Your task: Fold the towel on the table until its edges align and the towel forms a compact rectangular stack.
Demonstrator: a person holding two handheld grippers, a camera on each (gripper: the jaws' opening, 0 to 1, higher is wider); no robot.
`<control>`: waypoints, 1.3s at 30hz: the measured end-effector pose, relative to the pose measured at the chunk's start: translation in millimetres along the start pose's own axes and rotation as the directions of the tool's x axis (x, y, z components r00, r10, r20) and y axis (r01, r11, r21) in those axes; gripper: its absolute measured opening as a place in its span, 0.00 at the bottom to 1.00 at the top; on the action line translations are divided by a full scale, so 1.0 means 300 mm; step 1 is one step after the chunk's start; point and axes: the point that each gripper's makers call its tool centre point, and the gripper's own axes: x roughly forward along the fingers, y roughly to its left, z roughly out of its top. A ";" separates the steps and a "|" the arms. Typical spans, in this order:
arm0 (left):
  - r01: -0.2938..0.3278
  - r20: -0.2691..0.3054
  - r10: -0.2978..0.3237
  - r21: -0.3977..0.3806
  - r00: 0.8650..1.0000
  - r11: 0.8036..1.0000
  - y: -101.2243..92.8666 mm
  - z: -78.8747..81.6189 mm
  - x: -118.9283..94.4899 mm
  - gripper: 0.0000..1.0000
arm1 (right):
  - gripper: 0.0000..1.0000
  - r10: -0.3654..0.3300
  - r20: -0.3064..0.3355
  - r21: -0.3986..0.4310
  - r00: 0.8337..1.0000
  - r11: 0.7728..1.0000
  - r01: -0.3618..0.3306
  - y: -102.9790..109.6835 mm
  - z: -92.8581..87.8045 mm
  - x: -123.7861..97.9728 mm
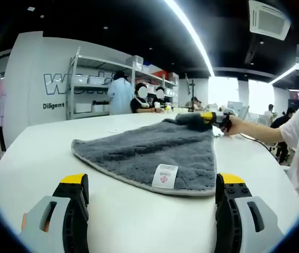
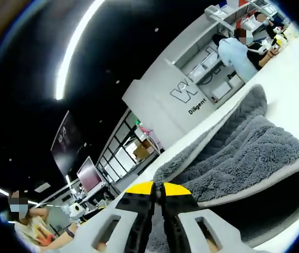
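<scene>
One grey towel (image 1: 149, 153) on the white desk (image 1: 44, 153), one white label (image 1: 165, 175) on its near edge, left gripper (image 1: 152, 197) jaws spread above bare desk, right gripper (image 2: 158, 196) jaws pinching the towel's lifted far corner, three people by one shelving rack (image 1: 94, 84) behind

Left tool (image 1: 152, 197) agape, right tool (image 2: 158, 196) clamped.

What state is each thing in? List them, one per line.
towel: partly folded on the table, one corner lifted, label showing
left hand-held gripper: open, empty, short of the towel's near edge
right hand-held gripper: shut on the towel's corner, raised off the table
</scene>
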 end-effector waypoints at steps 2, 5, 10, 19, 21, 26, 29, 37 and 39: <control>0.000 0.000 0.000 0.000 1.000 1.000 -0.001 0.000 0.000 0.99 | 0.01 0.002 0.001 0.004 1.000 1.000 -0.002 0.003 0.000 0.006; 0.001 0.001 -0.001 0.000 1.000 1.000 -0.006 0.000 0.000 0.99 | 0.01 0.007 0.001 0.009 1.000 1.000 -0.007 0.017 -0.010 0.018; 0.002 0.001 -0.002 0.000 1.000 1.000 -0.004 -0.001 0.000 0.99 | 0.01 0.018 0.005 0.022 1.000 1.000 -0.018 0.036 -0.017 0.032; 0.003 0.004 -0.003 -0.002 1.000 1.000 -0.002 0.002 0.001 0.99 | 0.01 0.039 0.015 0.042 0.999 0.998 -0.039 0.066 -0.023 0.047; 0.003 0.002 -0.003 -0.002 1.000 1.000 0.004 0.002 0.001 0.99 | 0.01 0.045 0.016 0.043 0.999 0.998 -0.045 0.076 -0.024 0.052; 0.004 0.003 -0.004 -0.003 1.000 1.000 0.007 0.006 0.002 0.99 | 0.01 0.059 0.016 0.035 0.998 0.998 -0.059 0.110 -0.026 0.069; 0.005 0.004 -0.005 -0.002 1.000 1.000 0.007 0.007 0.003 0.99 | 0.01 0.068 0.012 0.034 0.998 0.997 -0.068 0.126 -0.028 0.079; 0.008 0.006 -0.008 -0.004 1.000 1.000 0.007 0.010 0.005 0.99 | 0.01 0.089 0.001 0.051 0.996 0.995 -0.089 0.166 -0.056 0.110; 0.008 0.006 -0.008 -0.005 1.000 1.000 0.004 0.010 0.006 0.99 | 0.01 0.093 -0.001 0.055 0.996 0.994 -0.093 0.177 -0.065 0.116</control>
